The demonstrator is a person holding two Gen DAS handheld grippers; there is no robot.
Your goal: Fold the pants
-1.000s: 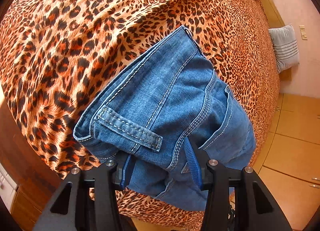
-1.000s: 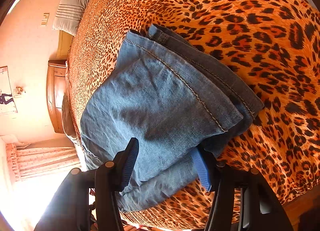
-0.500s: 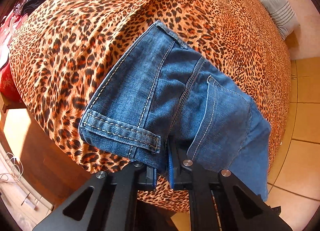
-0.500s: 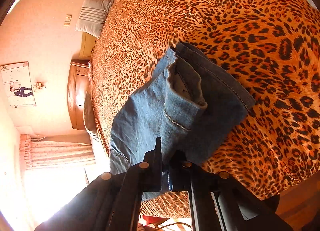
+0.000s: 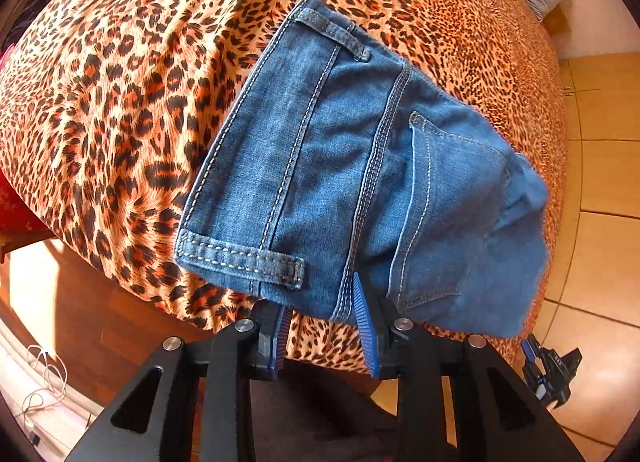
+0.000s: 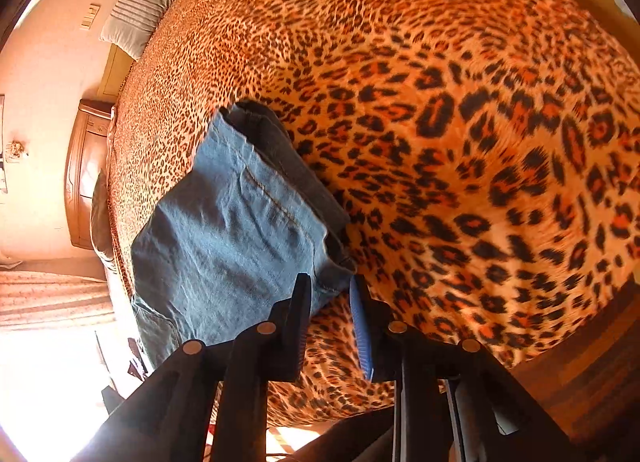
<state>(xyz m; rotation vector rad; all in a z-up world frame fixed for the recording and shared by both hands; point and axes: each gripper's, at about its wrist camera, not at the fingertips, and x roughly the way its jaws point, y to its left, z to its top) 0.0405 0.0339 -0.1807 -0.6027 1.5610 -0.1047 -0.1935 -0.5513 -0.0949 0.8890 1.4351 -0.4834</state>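
Denim pants (image 5: 360, 182) lie as a compact multi-layer bundle on the leopard-print bedspread (image 5: 120, 102), near the bed's front edge; waistband with belt loop (image 5: 244, 260) faces the left gripper (image 5: 324, 326), back pocket (image 5: 440, 214) up and to the far side of that loop; from the right wrist view the same bundle (image 6: 240, 230) shows stacked leg layers, paler side on top, darker folded edges on the side toward the bedspread's open middle

left gripper: jaws partly apart, bundle's near edge sits at or just between the blue pads (image 5: 362, 310); no pinch visible, fabric looks released, though I cannot tell if a pad touches the hem
right gripper (image 6: 330, 310): jaws partly apart, corner of the bundle just at the fingertip gap, nothing clamped

progress, as a judgement: folding looks essentially done; legs are doubled over, pants reduced to one short block; layers not perfectly squared, pocket-side end flares out over the bed's front edge, top layer wrinkled

left to do, probably: back both grippers off, maybe nudge the overhanging end back onto the bedspread and flatten the top

grey striped pillow (image 6: 138, 14) far beyond the pants at the head end; irrelevant
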